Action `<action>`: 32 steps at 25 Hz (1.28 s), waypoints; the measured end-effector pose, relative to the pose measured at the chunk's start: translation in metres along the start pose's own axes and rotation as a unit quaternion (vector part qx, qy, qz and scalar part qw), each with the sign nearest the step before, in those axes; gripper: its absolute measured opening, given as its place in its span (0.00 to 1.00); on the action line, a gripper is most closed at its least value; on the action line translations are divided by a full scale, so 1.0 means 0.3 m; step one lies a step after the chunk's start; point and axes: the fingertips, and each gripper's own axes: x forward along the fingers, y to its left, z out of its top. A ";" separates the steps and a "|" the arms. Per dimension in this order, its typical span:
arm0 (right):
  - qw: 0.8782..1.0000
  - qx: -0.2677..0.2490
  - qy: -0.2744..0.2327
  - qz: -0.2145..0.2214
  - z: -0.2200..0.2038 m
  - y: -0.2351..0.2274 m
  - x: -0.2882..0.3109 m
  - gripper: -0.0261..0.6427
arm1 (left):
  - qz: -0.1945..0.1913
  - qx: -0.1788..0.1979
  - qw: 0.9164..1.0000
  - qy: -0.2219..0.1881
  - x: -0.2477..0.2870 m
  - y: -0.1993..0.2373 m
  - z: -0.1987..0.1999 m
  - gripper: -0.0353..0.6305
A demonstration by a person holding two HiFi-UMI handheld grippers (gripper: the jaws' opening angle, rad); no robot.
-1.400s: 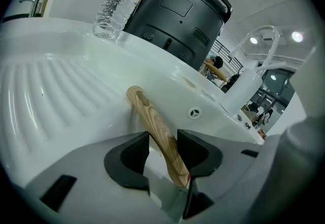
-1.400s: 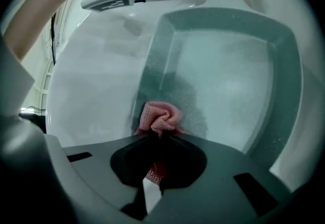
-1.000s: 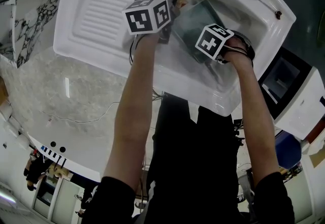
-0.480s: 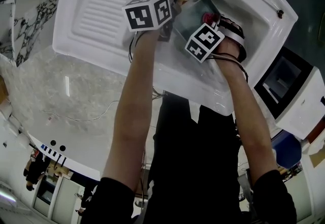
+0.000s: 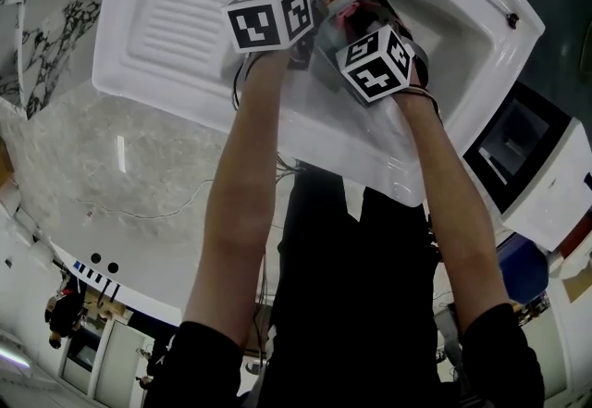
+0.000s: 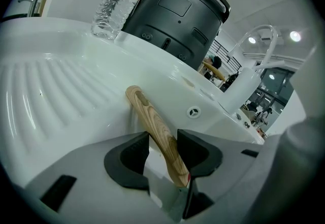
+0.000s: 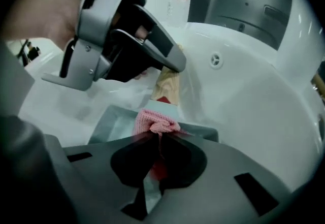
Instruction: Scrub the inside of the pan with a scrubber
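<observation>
A square grey pan (image 7: 114, 119) sits in the white sink (image 5: 481, 36). Its wooden handle (image 6: 155, 134) points up against the sink's wall. My left gripper (image 6: 161, 153) is shut on that handle, its cube (image 5: 268, 16) over the sink's left edge. My right gripper (image 7: 155, 154) is shut on a pink knitted scrubber (image 7: 154, 121), which reaches over the pan's near rim close to the handle's base (image 7: 167, 86). In the head view the right cube (image 5: 375, 62) hides most of the pan. The left gripper's body (image 7: 114, 35) hangs just above and left of the scrubber.
A ribbed draining board (image 5: 199, 8) lies left of the basin. Behind the sink stand a black cooker-like pot (image 6: 175, 17) and a plastic water bottle (image 6: 114, 7). A white tap (image 6: 251, 73) curves over the basin's far right. A marble counter (image 5: 111, 175) lies in front.
My right gripper has moved left and away from me across the pan, toward the handle end, with the scrubber. The left gripper has stayed on the handle.
</observation>
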 end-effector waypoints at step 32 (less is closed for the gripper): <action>0.991 0.088 0.090 0.045 -0.171 0.126 -0.073 0.09 | -0.019 0.000 1.000 0.000 0.003 -0.018 -0.010 0.34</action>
